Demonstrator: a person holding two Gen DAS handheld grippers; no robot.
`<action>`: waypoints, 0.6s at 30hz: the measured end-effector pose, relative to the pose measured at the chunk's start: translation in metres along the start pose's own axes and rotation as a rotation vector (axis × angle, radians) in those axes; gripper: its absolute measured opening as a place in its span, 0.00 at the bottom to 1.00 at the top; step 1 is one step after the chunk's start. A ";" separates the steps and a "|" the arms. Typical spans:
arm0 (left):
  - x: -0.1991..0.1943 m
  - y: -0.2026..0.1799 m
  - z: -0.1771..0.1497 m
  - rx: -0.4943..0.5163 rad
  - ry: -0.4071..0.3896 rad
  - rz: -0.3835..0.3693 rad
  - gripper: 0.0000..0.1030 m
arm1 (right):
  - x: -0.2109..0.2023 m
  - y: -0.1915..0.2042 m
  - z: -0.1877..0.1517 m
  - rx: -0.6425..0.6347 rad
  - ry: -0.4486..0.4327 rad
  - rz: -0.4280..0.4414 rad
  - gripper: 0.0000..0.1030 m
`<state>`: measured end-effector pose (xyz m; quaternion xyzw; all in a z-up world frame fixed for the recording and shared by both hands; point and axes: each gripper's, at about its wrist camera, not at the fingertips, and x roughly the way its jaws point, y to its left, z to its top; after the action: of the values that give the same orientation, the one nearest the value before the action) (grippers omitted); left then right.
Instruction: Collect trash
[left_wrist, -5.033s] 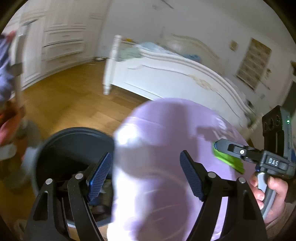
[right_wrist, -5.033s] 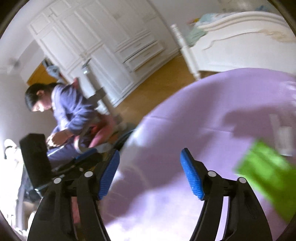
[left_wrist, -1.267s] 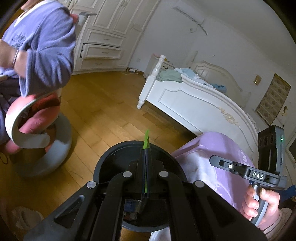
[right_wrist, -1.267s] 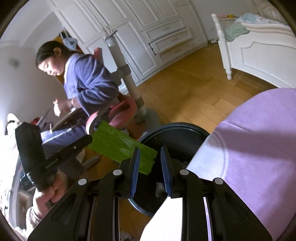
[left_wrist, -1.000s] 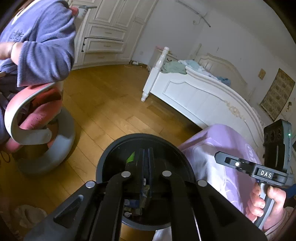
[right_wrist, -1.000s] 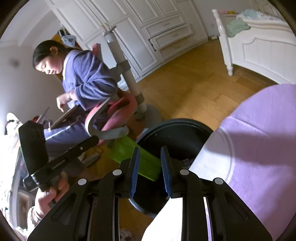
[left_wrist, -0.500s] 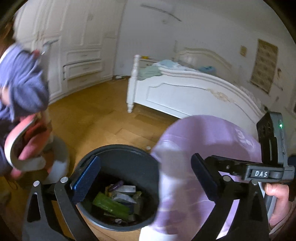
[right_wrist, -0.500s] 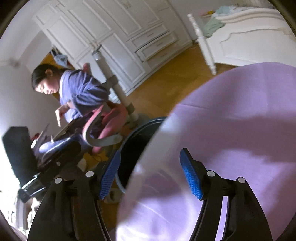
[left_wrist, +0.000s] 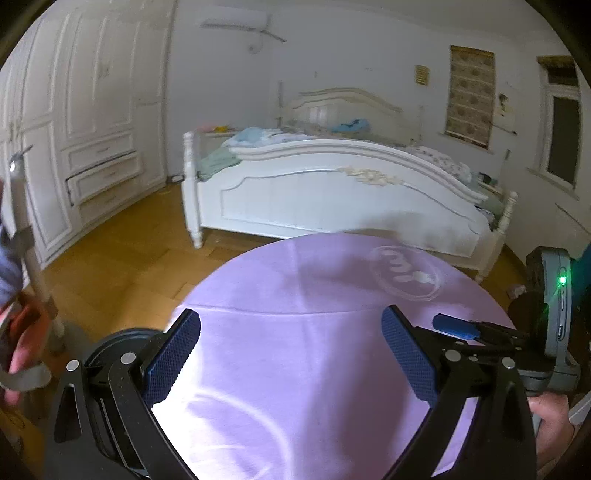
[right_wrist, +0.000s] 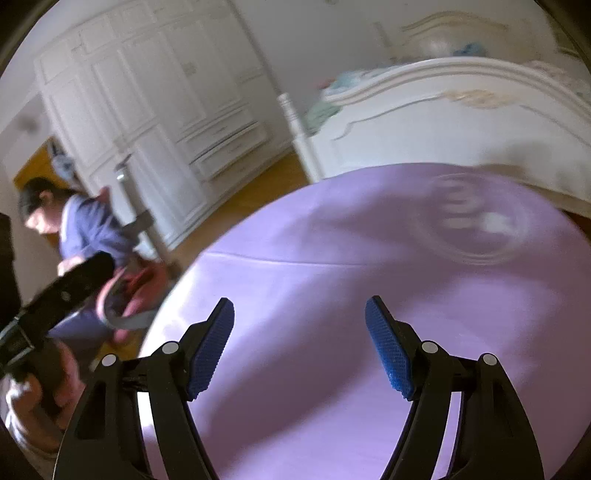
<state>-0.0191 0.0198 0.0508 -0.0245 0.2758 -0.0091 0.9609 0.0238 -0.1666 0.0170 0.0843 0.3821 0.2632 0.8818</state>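
My left gripper (left_wrist: 291, 354) is open and empty above the round table with the purple cloth (left_wrist: 314, 295). The rim of the black trash bin (left_wrist: 110, 345) shows at the lower left, mostly hidden behind my left finger. My right gripper (right_wrist: 299, 347) is open and empty over the same purple cloth (right_wrist: 369, 258). It also shows at the right of the left wrist view (left_wrist: 480, 330). The left gripper's body shows as a dark blurred bar (right_wrist: 62, 291) in the right wrist view. No trash shows on the cloth.
A white bed (left_wrist: 332, 184) stands beyond the table. White wardrobes (left_wrist: 74, 129) line the left wall. A person in a blue top (right_wrist: 81, 229) sits on a red and grey chair (right_wrist: 129, 295) at the left, on the wood floor (left_wrist: 122, 258).
The left gripper let the green wrapper drop into the bin and opened. The right gripper opened too. Both have swung from the bin over the purple table.
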 end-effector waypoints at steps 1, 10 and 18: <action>0.002 -0.007 0.001 0.008 -0.001 -0.006 0.95 | -0.004 -0.009 -0.001 0.010 -0.010 -0.017 0.71; 0.023 -0.058 -0.004 0.087 -0.002 -0.044 0.95 | -0.032 -0.062 -0.011 0.095 -0.106 -0.183 0.73; 0.030 -0.069 -0.006 0.096 0.000 -0.043 0.95 | -0.040 -0.079 -0.009 0.095 -0.168 -0.297 0.77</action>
<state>0.0030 -0.0506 0.0335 0.0159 0.2744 -0.0427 0.9605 0.0260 -0.2551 0.0080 0.0904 0.3272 0.1037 0.9349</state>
